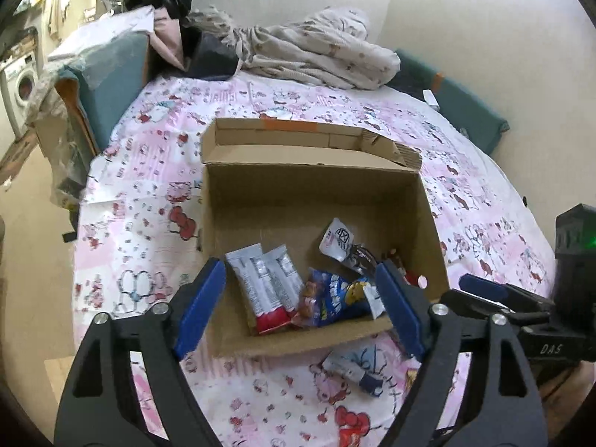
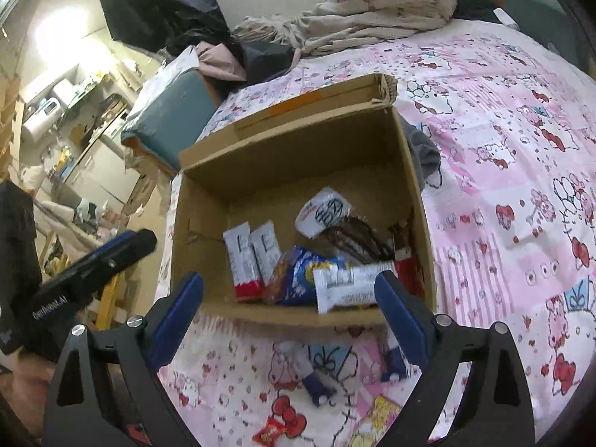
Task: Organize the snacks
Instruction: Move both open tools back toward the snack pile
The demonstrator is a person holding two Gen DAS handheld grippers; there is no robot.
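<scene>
In my left wrist view, the left gripper is nearest, its two blue pads spread wide apart with nothing between them; it is released. Just past the pads sits the open cardboard box on the pink cartoon-print bedsheet. Inside the box, toward its near wall, two grey-and-red snack bars lie side by side on the left, a blue snack bag rests just right of them, and a white pouch lies farther in, with dark wrappers beside it. On the sheet just near of the box lies a small white-and-blue packet. At the right edge I see the right gripper from the side, hovering beside the box's near right corner. A heap of pale clothes lies at the far end of the bed.

In my right wrist view, the right gripper fills the near edge, its blue pads also wide apart and empty: released. A white-and-grey bar lies in the box against its near wall, right of the blue bag and the two upright-looking bars. The white pouch sits farther back. Outside, near of the box, small blue-and-white packets and a red candy remain on the sheet. The left gripper shows at the left, beside the box.
</scene>
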